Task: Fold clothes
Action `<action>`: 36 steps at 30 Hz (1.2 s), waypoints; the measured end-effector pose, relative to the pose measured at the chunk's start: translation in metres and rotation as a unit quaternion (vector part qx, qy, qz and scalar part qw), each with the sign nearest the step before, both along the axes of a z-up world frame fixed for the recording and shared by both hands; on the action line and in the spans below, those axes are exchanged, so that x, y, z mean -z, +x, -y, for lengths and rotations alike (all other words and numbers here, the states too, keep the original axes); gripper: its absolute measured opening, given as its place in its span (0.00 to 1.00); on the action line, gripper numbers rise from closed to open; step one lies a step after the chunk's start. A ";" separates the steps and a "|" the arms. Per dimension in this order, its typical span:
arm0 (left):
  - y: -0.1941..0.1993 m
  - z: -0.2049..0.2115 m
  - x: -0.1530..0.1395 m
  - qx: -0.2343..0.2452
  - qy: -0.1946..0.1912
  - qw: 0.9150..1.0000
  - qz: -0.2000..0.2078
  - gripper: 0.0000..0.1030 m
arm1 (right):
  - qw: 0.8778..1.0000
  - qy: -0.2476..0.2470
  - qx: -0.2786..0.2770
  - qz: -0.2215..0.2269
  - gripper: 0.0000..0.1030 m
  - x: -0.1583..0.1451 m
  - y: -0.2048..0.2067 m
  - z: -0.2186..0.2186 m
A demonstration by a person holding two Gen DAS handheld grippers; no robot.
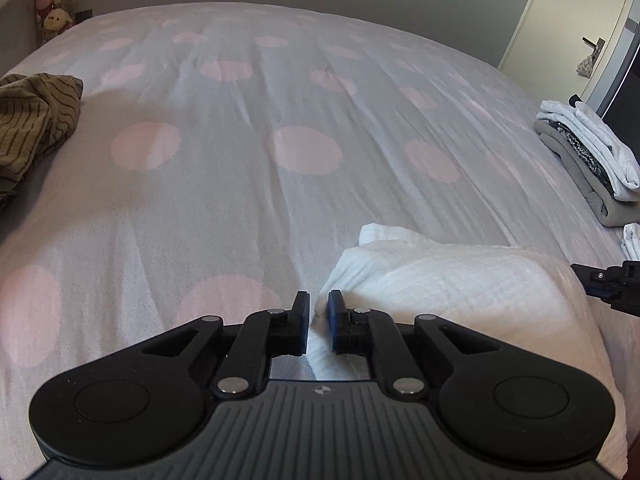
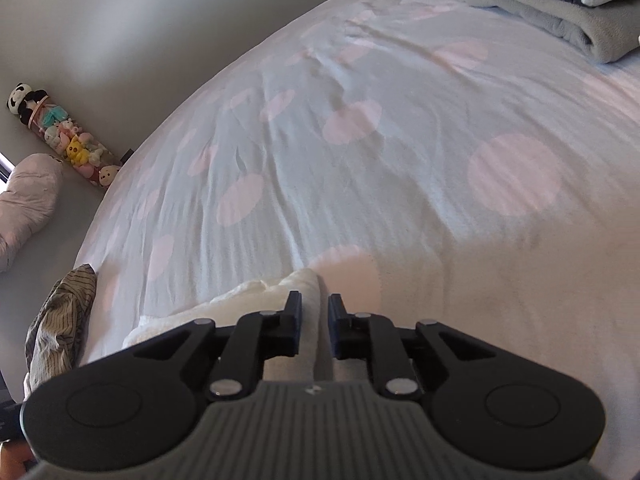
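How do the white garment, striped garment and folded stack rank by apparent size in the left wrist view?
1. white garment, nearest the camera, so possibly inflated
2. striped garment, partly cut off
3. folded stack, similar to the striped one, unsure

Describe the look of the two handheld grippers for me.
Both match: the left gripper and right gripper have black linkage arms with silver pivot pins, round black side discs and a ribbed grey body bearing a small diamond logo. No cables or sleeves show.

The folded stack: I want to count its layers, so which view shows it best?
The right wrist view: the folded stack lies close, with its grey bottom layer, dark patterned middle and white top edge-on, though cropped at the frame's top. The left wrist view shows the same stack whole but smaller, at the right edge.
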State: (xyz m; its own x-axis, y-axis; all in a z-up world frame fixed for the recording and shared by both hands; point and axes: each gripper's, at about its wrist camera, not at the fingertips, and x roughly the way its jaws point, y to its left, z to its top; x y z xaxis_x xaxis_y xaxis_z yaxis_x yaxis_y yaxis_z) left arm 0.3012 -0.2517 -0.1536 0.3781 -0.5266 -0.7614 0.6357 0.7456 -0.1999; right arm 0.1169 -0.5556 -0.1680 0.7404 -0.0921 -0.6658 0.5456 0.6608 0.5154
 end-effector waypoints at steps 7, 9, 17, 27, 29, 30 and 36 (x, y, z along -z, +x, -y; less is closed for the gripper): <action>-0.028 -0.020 -0.026 -0.021 -0.018 1.000 -0.003 0.38 | 1.000 -0.001 0.005 -0.010 0.33 -0.019 -0.047 -0.025; -0.037 -0.026 -0.035 -0.024 -0.030 0.999 -0.007 0.44 | 1.000 -0.002 0.001 -0.010 0.34 -0.025 -0.060 -0.038; -0.064 -0.057 -0.042 -0.059 -0.051 0.994 -0.073 0.51 | 0.999 -0.025 -0.035 -0.024 0.43 -0.039 -0.106 -0.087; -0.079 -0.059 -0.031 -0.045 -0.031 0.989 -0.137 0.51 | 0.987 -0.075 -0.129 -0.065 0.54 -0.031 -0.116 -0.129; -0.079 -0.061 -0.031 -0.056 -0.048 0.988 -0.133 0.50 | 0.984 -0.091 -0.137 -0.062 0.54 -0.031 -0.113 -0.133; -0.078 -0.063 -0.030 -0.062 -0.062 0.987 -0.134 0.50 | 0.984 -0.094 -0.139 -0.061 0.54 -0.030 -0.112 -0.134; -0.065 -0.068 -0.014 -0.088 -0.096 0.975 -0.179 0.50 | 0.981 -0.091 -0.155 -0.069 0.20 -0.023 -0.108 -0.137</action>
